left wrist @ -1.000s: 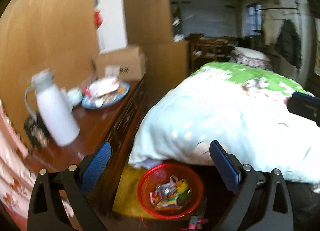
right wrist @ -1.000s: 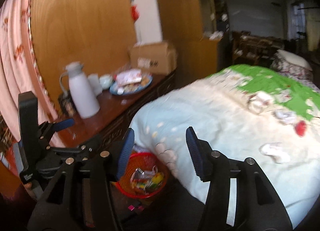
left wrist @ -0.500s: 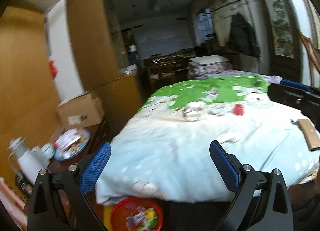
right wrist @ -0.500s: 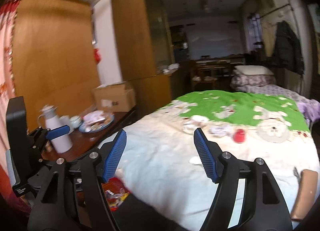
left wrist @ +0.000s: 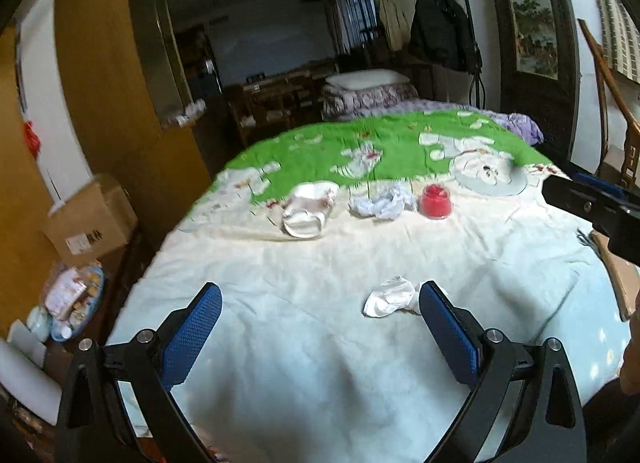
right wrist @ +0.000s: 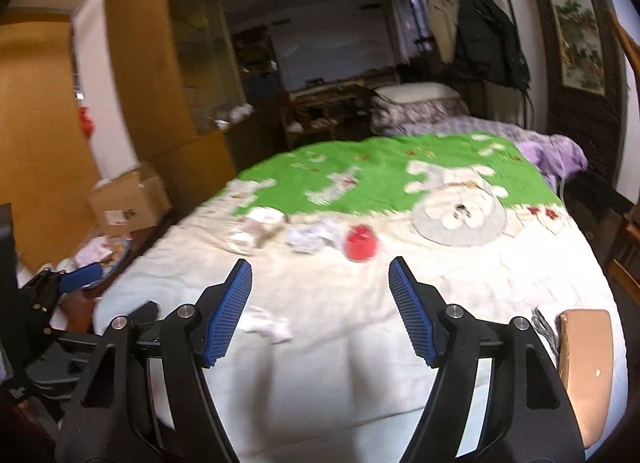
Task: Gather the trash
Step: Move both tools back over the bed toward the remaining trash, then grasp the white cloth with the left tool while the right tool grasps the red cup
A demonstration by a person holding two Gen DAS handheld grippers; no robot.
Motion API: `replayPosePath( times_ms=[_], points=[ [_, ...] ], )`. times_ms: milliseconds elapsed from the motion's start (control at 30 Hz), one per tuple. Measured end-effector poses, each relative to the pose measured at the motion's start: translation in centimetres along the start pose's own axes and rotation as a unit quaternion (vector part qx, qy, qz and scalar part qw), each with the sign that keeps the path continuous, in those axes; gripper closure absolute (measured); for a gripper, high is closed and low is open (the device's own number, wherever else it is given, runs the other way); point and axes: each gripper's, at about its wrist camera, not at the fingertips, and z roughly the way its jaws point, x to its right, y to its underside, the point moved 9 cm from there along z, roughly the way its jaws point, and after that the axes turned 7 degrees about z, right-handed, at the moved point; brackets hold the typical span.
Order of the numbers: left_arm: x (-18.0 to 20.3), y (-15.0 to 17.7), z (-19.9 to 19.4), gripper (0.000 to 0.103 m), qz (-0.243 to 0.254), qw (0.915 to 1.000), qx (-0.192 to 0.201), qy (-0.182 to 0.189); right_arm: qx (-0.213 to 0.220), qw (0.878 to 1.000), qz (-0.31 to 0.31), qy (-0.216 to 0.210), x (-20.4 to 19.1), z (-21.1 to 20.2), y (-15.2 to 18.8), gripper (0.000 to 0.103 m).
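Observation:
Trash lies on the bed's pale quilt (left wrist: 280,263). A crumpled white tissue (left wrist: 390,301) lies near my left gripper's right finger; it also shows in the right wrist view (right wrist: 270,325). Farther off lie a white paper cup on its side (left wrist: 306,209), a crumpled bluish-white wad (left wrist: 382,203) and a small red cup (left wrist: 435,201); in the right wrist view they are blurred, the red cup (right wrist: 361,249) among them. My left gripper (left wrist: 318,329) is open and empty above the quilt. My right gripper (right wrist: 320,305) is open and empty.
A brown flat object (right wrist: 586,367) lies at the bed's right edge. A wooden side table at the left holds a plate of snacks (left wrist: 74,303) and a cardboard box (left wrist: 94,219). A wardrobe (left wrist: 128,75) stands behind it. A coat (left wrist: 438,29) hangs at the back.
Both grippers have swung up and to the right, from the red trash basket on the floor and the side table to over the bed. The basket has left view.

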Motion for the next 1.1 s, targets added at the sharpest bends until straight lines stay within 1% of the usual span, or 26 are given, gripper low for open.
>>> replayPosePath(
  times_ms=[133,267,333,433,567,633,767,867,900,933,1000,1067,1100],
  points=[
    [0.4,1.1,3.1,0.006,-0.008,0.9991,-0.032,0.024,-0.031,0.999,0.017,0.025,2.5,3.7,0.8,0.034],
    [1.4,2.7,5.9,0.006,-0.014,0.9955,-0.065,0.068,-0.053,0.997,0.028,0.05,4.4,6.9,1.8,0.034],
    [2.4,3.2,7.2,0.006,-0.016,0.9922,-0.077,0.096,-0.062,0.996,0.036,0.058,5.2,8.1,2.3,0.034],
    [3.7,3.6,8.4,0.006,-0.019,0.9876,-0.092,0.126,-0.07,0.994,0.049,0.069,6.5,9.6,2.6,0.034],
    [5.7,3.7,10.6,0.006,-0.029,0.9786,-0.117,0.167,-0.071,0.992,0.049,0.088,7.5,11.0,3.1,0.033],
    [6.7,3.9,11.4,0.006,-0.022,0.9767,-0.124,0.173,-0.082,0.991,0.056,0.089,7.9,11.6,3.7,0.032],
    [7.9,4.1,13.2,0.006,-0.008,0.9752,-0.138,0.173,-0.1,0.988,0.086,0.075,8.8,12.4,4.3,0.032],
    [7.6,3.8,13.9,0.007,-0.015,0.9771,-0.131,0.167,-0.107,0.987,0.096,0.071,9.0,12.6,4.6,0.032],
    [7.3,3.6,14.1,0.017,-0.02,0.9783,-0.126,0.163,-0.107,0.987,0.097,0.07,8.9,12.6,4.6,0.031],
    [7.1,3.4,14.2,0.025,-0.023,0.9784,-0.123,0.164,-0.108,0.987,0.097,0.068,8.9,12.7,4.7,0.031],
    [6.4,3.1,14.3,0.053,-0.031,0.978,-0.117,0.17,-0.109,0.987,0.095,0.069,8.8,12.8,4.7,0.03],
    [5.5,2.8,14.3,0.066,-0.039,0.9781,-0.11,0.172,-0.11,0.987,0.094,0.07,8.7,12.7,4.8,0.03],
    [4.8,2.6,14.3,0.069,-0.048,0.9781,-0.107,0.172,-0.11,0.987,0.093,0.071,8.7,12.8,4.7,0.03]
  ],
)
